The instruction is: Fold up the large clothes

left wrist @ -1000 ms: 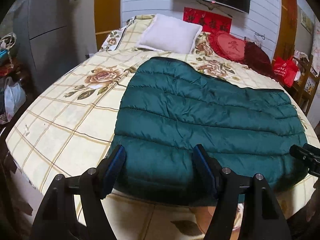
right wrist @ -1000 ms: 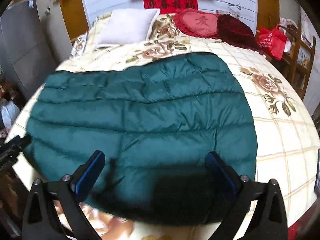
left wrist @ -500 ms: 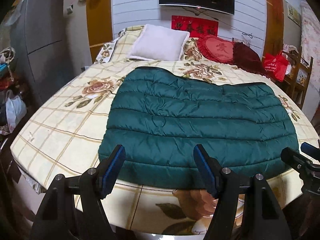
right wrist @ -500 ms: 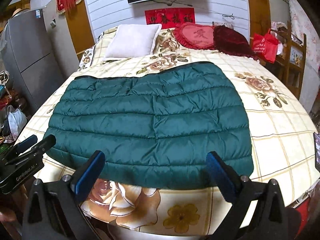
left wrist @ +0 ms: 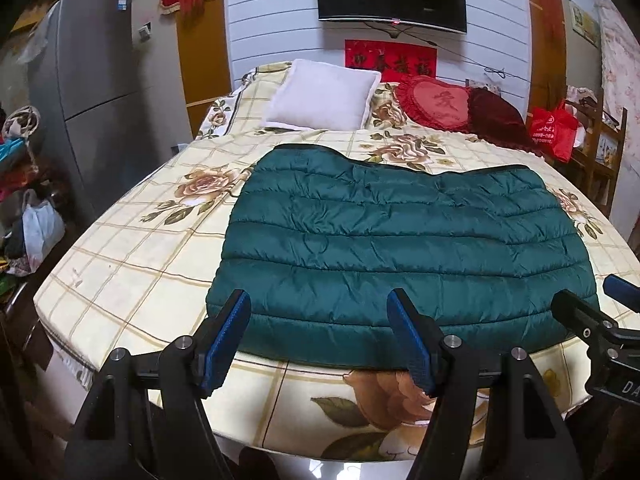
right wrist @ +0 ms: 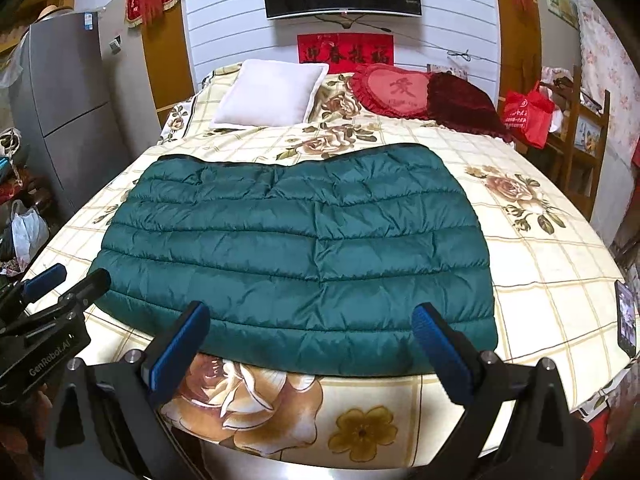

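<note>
We hold the left gripper [left wrist: 320, 334] and right gripper [right wrist: 310, 338] released and empty, side by side just short of the green quilted garment [left wrist: 400, 240], whose long axis runs crosswise ahead of both, equally near.

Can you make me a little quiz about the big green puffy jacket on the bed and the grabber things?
1. True or false: the left gripper is squeezing the green jacket.
2. Which cushion lies nearest the white pillow? A) the red heart cushion B) a blue cushion C) a striped cushion
3. Fill in: the jacket lies spread flat on the ____.

Key:
1. False; its jaws are open with nothing between them, like those of the right gripper.
2. A
3. bed
</note>
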Demonstrator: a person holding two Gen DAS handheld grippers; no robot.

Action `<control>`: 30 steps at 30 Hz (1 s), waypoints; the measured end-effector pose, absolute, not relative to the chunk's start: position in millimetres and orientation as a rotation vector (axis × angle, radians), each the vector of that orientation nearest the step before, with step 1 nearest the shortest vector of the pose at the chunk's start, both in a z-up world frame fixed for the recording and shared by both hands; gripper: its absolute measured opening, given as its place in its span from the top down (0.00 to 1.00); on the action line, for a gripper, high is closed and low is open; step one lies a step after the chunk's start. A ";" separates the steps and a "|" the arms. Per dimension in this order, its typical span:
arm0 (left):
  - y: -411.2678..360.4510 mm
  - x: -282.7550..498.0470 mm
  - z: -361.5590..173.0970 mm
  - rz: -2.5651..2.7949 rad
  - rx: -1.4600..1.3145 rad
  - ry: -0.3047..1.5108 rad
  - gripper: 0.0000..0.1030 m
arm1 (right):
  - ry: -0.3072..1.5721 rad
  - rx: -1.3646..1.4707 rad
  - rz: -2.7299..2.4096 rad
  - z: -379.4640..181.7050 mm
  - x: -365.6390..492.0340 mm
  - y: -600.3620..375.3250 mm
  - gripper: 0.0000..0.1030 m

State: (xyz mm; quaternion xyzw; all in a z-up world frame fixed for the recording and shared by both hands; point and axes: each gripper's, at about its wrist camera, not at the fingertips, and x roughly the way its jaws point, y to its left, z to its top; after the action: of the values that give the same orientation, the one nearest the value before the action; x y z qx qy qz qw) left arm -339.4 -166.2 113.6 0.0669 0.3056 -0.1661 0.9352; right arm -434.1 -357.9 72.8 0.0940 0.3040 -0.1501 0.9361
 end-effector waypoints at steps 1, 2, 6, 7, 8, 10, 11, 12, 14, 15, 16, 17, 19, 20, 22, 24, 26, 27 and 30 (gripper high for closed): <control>-166.0 -340.0 113.7 -0.340 0.136 0.625 0.44 | 0.621 0.194 -0.305 72.8 -434.2 -358.0 0.00; -166.4 -340.1 113.7 -0.341 0.136 0.627 0.44 | 0.621 0.197 -0.303 72.7 -434.5 -358.3 0.00; -168.4 -339.5 113.2 -0.344 0.143 0.634 0.44 | 0.619 0.198 -0.303 73.0 -434.6 -358.8 0.00; -168.9 -339.5 112.9 -0.345 0.145 0.635 0.44 | 0.618 0.196 -0.305 72.9 -434.6 -359.1 0.00; -169.5 -339.7 112.7 -0.348 0.145 0.636 0.44 | 0.617 0.196 -0.305 73.0 -434.7 -359.1 0.00; -169.6 -339.3 113.1 -0.350 0.146 0.636 0.44 | 0.619 0.194 -0.306 72.5 -434.0 -359.3 0.00; -169.7 -339.5 113.2 -0.350 0.147 0.635 0.44 | 0.618 0.196 -0.306 72.7 -434.3 -359.0 0.00; -169.9 -339.8 113.6 -0.348 0.148 0.633 0.44 | 0.619 0.197 -0.306 72.7 -434.2 -359.0 0.00; -170.1 -340.0 114.2 -0.344 0.149 0.629 0.44 | 0.624 0.199 -0.303 71.7 -433.5 -359.2 0.00; -169.8 -340.6 114.5 -0.344 0.150 0.629 0.44 | 0.626 0.201 -0.301 71.1 -433.3 -359.0 0.00; -169.8 -340.8 114.8 -0.344 0.151 0.627 0.44 | 0.627 0.201 -0.300 70.6 -432.9 -358.7 0.00; -169.8 -341.2 114.9 -0.342 0.152 0.626 0.44 | 0.628 0.201 -0.298 70.4 -432.6 -358.4 0.00; -170.4 -342.0 115.2 -0.340 0.155 0.623 0.44 | 0.628 0.199 -0.296 70.5 -432.3 -357.7 0.00; -170.8 -342.4 115.2 -0.341 0.157 0.622 0.44 | 0.628 0.198 -0.295 70.3 -432.2 -357.3 0.00; -171.0 -342.7 115.3 -0.342 0.156 0.623 0.44 | 0.627 0.197 -0.294 70.4 -432.2 -356.9 0.00; -171.3 -343.0 115.3 -0.344 0.155 0.624 0.44 | 0.628 0.198 -0.295 70.4 -432.1 -356.8 0.00; -171.4 -343.3 115.2 -0.344 0.156 0.625 0.44 | 0.629 0.198 -0.295 70.3 -432.1 -357.0 0.00; -171.4 -343.5 115.2 -0.344 0.155 0.626 0.44 | 0.630 0.200 -0.295 70.2 -432.0 -357.0 0.00; -171.6 -343.5 114.9 -0.347 0.153 0.628 0.44 | 0.631 0.205 -0.295 69.4 -431.9 -356.8 0.00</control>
State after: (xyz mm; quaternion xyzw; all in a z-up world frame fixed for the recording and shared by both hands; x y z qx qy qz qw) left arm -343.5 -171.6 114.9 0.0748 0.3071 -0.1696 0.9334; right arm -431.9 -356.8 69.4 0.1001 0.3086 -0.1444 0.9348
